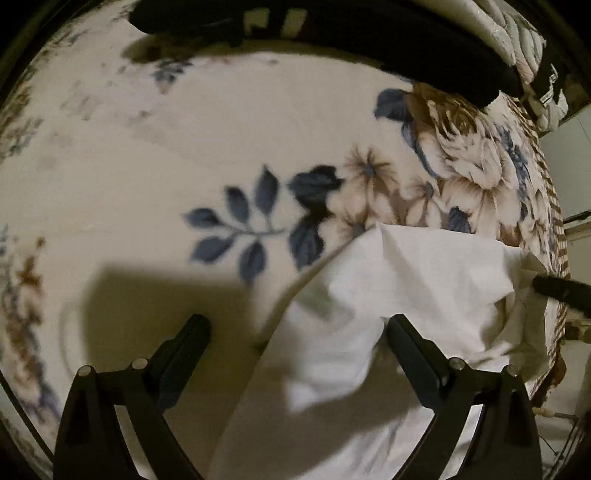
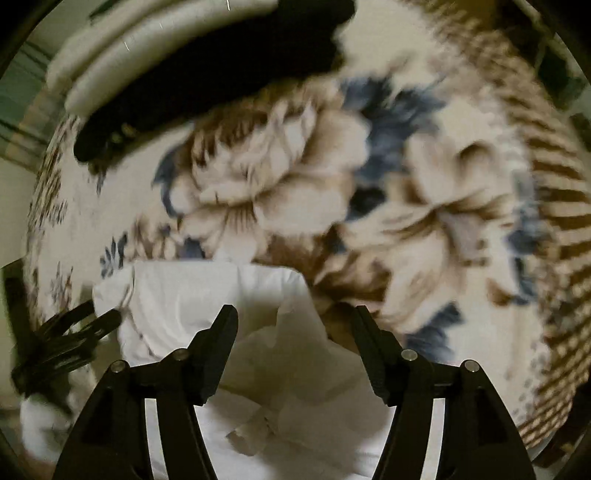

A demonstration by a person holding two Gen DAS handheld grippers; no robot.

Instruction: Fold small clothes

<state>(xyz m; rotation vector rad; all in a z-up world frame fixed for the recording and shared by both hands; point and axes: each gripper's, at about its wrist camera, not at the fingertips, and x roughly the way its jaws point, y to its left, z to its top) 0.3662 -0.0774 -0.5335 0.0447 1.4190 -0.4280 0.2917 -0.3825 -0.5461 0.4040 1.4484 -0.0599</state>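
A small white garment (image 1: 406, 280) lies rumpled on a cream floral blanket (image 1: 184, 140). In the left wrist view my left gripper (image 1: 297, 328) is open, its fingers wide apart over the garment's left edge. My right gripper's tip (image 1: 554, 290) shows at the garment's right side. In the right wrist view the white garment (image 2: 207, 291) lies under my right gripper (image 2: 293, 317), which is open above its creased middle. My left gripper (image 2: 88, 325) shows at the garment's left edge. Neither gripper holds cloth.
A black garment (image 1: 369, 33) lies along the blanket's far side, also in the right wrist view (image 2: 221, 66). A white quilted pillow (image 1: 517, 33) sits behind it. The blanket's brown striped border (image 2: 554, 221) marks the bed's right edge.
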